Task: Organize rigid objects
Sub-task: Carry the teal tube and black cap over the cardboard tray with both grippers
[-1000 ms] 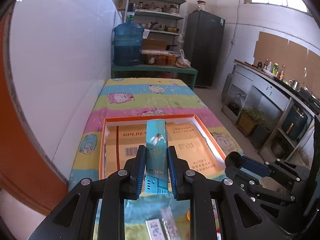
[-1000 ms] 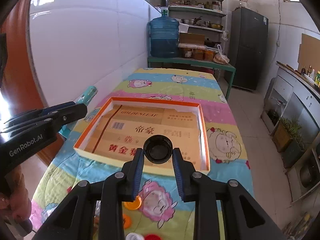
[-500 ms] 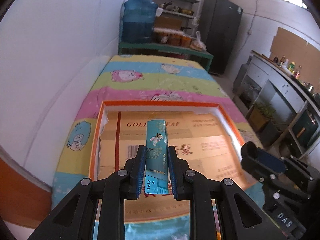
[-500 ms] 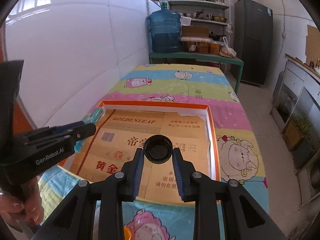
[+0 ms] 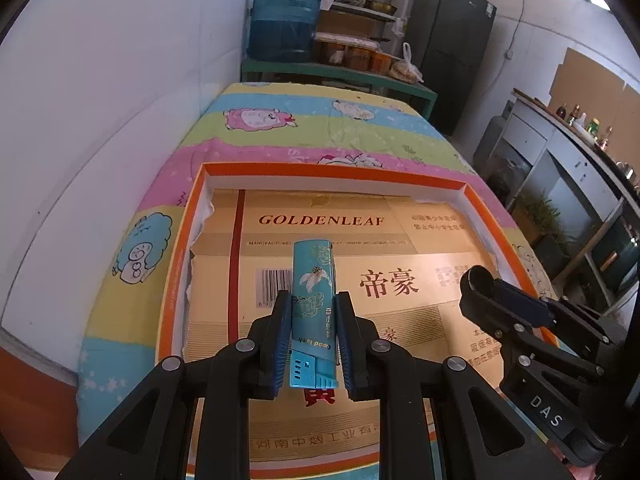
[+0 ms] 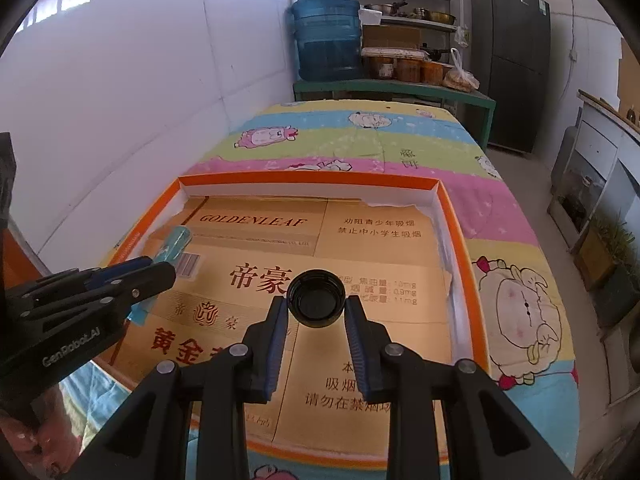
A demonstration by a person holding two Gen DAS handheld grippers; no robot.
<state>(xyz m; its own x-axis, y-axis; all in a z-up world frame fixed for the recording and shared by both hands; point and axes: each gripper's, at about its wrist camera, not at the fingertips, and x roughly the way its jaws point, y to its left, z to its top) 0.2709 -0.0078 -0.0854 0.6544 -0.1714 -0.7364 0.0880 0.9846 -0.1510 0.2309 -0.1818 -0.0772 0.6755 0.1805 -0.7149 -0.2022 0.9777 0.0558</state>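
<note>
My left gripper (image 5: 313, 300) is shut on a teal lighter (image 5: 312, 292) with a flower print, held above the left part of the orange-rimmed tray (image 5: 332, 172). My right gripper (image 6: 317, 304) is shut on a black bottle cap (image 6: 317, 300), its hollow side facing the camera, above the tray's middle. The tray (image 6: 308, 179) is lined with flattened golden cardboard (image 6: 360, 240). The right gripper also shows in the left wrist view (image 5: 476, 280), and the left gripper with the lighter (image 6: 174, 242) in the right wrist view.
The tray lies on a table with a striped cartoon cloth (image 6: 360, 136). A white wall (image 5: 120, 80) runs along the left. A blue water jug (image 6: 326, 36), shelves and a dark fridge (image 6: 510, 60) stand at the far end.
Both grippers have moved forward and down over the tray with their objects still held. The loose caps on the near cloth have dropped out of view.
</note>
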